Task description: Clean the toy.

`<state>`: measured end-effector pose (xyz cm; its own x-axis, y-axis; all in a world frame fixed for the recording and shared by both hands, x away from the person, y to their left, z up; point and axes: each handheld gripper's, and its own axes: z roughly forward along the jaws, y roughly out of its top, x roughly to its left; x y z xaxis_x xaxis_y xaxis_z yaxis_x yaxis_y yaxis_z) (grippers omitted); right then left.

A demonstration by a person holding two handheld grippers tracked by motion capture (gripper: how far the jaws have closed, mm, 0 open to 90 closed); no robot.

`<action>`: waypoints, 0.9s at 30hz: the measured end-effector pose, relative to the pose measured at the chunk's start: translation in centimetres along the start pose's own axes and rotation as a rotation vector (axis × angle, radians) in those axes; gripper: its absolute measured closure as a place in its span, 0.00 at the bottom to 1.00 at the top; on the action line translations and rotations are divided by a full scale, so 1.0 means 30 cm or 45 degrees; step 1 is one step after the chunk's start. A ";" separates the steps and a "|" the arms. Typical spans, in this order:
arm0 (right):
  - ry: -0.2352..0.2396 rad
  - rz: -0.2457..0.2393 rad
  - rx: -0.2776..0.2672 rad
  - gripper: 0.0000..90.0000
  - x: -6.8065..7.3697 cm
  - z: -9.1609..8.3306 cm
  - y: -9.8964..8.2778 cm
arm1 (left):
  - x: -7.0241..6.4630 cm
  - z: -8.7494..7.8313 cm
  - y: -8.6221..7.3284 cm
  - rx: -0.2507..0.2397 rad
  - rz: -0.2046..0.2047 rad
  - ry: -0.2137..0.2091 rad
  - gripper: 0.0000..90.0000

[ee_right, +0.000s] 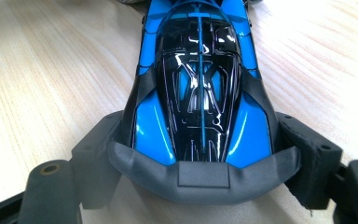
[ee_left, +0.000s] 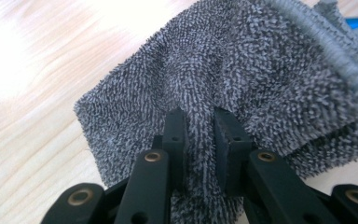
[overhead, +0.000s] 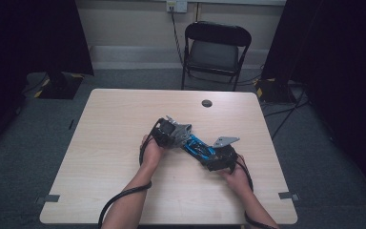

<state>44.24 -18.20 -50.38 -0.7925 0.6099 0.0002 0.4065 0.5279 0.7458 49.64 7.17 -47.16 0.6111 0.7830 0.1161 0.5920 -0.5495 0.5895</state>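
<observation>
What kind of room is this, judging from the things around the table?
Probably an office or a lab room set up for recording. A plain wooden table stands on grey carpet, a folding chair waits by the wall, and dark curtains hang at both sides.

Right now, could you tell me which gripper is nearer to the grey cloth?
Left. The left gripper is shut on the grey cloth, pinching a fold. The right gripper sits farther off, its jaws clamped on either side of the blue toy car.

A pale wooden worktop (overhead: 114, 157) stands on grey carpet (overhead: 38, 143). Behind it, a black folding chair (overhead: 215, 52) faces a cream wall (overhead: 128, 24). Dark curtains (overhead: 28, 36) hang at both sides.
</observation>
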 end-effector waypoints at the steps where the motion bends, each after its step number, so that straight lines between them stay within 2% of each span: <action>1: 0.000 -0.001 0.000 0.26 0.000 0.000 0.000 | 0.005 -0.002 -0.006 -0.003 -0.004 0.002 0.85; 7: 0.000 0.001 0.003 0.26 0.000 0.000 0.000 | 0.047 -0.037 -0.049 0.000 -0.012 0.047 0.85; 8: 0.001 0.000 0.004 0.26 0.000 -0.001 0.000 | 0.061 -0.061 -0.065 -0.015 -0.027 0.043 0.85; 11: -0.001 0.000 0.003 0.26 0.000 0.000 0.001 | 0.064 -0.086 -0.080 -0.027 -0.015 0.043 0.85; 13: -0.005 0.002 0.004 0.26 0.001 0.000 0.001 | 0.058 -0.128 -0.097 -0.067 0.000 0.028 0.85; 19: -0.012 0.011 0.005 0.26 0.005 -0.002 0.000 | 0.037 -0.189 -0.124 -0.103 0.038 0.000 0.85; 25: -0.037 0.017 0.008 0.18 0.012 -0.002 0.000 | 0.007 -0.216 -0.156 -0.120 0.064 -0.025 0.84; 27: -0.078 -0.009 0.000 0.16 0.021 -0.008 0.002 | 0.000 -0.219 -0.166 -0.125 0.063 -0.033 0.84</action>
<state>43.67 -17.93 -50.17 -0.7659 0.6413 -0.0459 0.4011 0.5323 0.7455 43.23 11.81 -44.84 0.6527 0.7469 0.1272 0.5071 -0.5554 0.6590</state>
